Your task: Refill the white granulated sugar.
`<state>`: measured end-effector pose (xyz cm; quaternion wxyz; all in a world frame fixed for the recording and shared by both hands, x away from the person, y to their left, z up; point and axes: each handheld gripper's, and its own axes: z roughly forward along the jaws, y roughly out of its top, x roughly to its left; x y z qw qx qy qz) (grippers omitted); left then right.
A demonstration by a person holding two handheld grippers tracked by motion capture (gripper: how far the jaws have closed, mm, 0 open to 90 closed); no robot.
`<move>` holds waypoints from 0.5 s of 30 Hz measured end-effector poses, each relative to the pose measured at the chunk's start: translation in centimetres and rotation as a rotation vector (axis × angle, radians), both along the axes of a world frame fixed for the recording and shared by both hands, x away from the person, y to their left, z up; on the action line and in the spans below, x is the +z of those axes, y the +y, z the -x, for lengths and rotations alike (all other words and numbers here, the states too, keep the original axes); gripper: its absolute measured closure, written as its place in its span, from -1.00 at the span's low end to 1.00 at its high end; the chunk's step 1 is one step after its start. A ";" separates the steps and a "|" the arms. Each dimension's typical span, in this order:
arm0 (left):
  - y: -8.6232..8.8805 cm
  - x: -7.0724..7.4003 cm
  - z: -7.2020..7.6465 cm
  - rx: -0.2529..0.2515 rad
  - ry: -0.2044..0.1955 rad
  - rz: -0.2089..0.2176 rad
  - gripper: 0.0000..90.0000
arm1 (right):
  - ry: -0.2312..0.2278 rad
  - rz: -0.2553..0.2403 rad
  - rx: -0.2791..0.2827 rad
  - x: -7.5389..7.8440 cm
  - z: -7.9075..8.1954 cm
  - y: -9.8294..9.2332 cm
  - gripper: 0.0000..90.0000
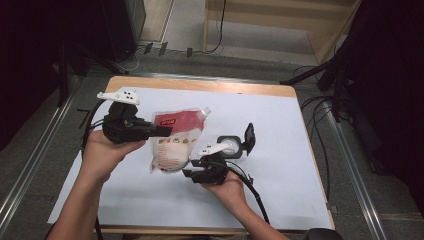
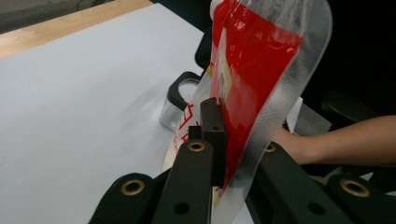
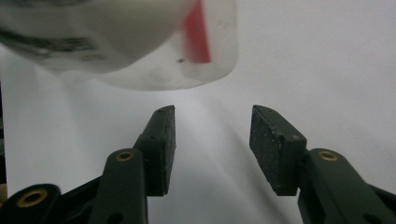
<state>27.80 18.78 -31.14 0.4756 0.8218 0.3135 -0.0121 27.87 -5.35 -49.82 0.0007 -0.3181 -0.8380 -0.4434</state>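
A clear pouch (image 1: 175, 142) with a red label, a corner spout and white contents hangs tilted above the white sheet. My left gripper (image 1: 162, 131) is shut on its upper left edge; in the left gripper view the red film of the pouch (image 2: 252, 70) is pinched between the jaws of the left gripper (image 2: 229, 135). Just under the pouch's lower right corner, my right gripper (image 1: 189, 170) is held in a hand. In the right gripper view the right gripper (image 3: 212, 140) stands open with nothing between the pads, and the pouch's rounded bottom (image 3: 116, 42) is blurred just above them.
A small glass jar (image 1: 231, 146) with its black flip lid (image 1: 249, 137) raised stands on the white sheet (image 1: 280, 115) just behind the right hand; the jar (image 2: 180, 100) shows past the pouch. The wooden table edge (image 1: 200, 85) runs along the back. Cables lie on the floor at right.
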 end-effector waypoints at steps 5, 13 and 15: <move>-0.5 0.2 0.3 -0.019 0.006 -0.001 1.00 | 0.004 -0.009 -0.021 -0.4 0.0 -0.1 0.20; -1.0 -0.7 -0.1 -0.018 0.056 0.021 1.00 | 0.003 -0.056 -0.072 -0.8 0.1 -0.1 0.26; -1.0 -0.9 -0.2 -0.014 0.061 0.023 1.00 | 0.002 -0.056 -0.073 -0.9 0.2 0.0 0.26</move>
